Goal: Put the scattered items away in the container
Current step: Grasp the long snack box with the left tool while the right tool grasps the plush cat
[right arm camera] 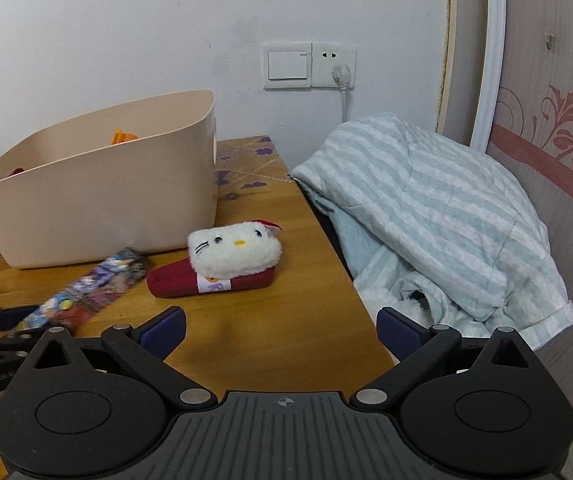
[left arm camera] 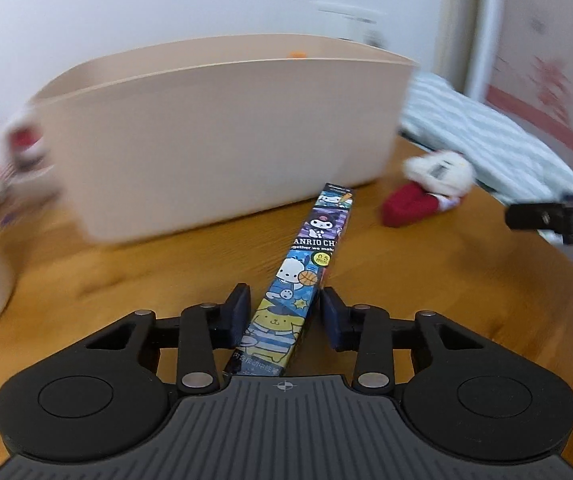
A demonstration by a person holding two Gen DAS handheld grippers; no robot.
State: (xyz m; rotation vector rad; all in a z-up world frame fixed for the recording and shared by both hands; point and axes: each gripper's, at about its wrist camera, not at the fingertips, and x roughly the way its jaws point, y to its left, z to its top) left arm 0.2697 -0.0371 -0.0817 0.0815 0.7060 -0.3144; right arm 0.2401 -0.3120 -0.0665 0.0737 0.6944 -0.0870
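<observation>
The left gripper point(left arm camera: 285, 312) has its fingers point(left arm camera: 238, 312) closed against the sides of a long, narrow pen box point(left arm camera: 306, 276), gripping its near end. The box is printed with cartoon characters; readable on it are "ANRIO CH", "ogether we mak" and a yellow "0.5 mm" badge, with Chinese characters at the near end. Its long axis runs away from the fingers, tilted slightly right, its far end pointing at the foot of the beige container point(left arm camera: 222, 136). An orange item point(right arm camera: 123, 136) shows inside the container. The right gripper point(right arm camera: 282, 330) hovers with fingers point(right arm camera: 164, 330) spread wide and holding nothing, near the worktop's point(right arm camera: 278, 344) right edge. Beyond it a white cat-face plush slipper point(right arm camera: 222, 264) lies on the worktop just right of the container. A striped blanket point(right arm camera: 438, 216) is piled past the right edge.
</observation>
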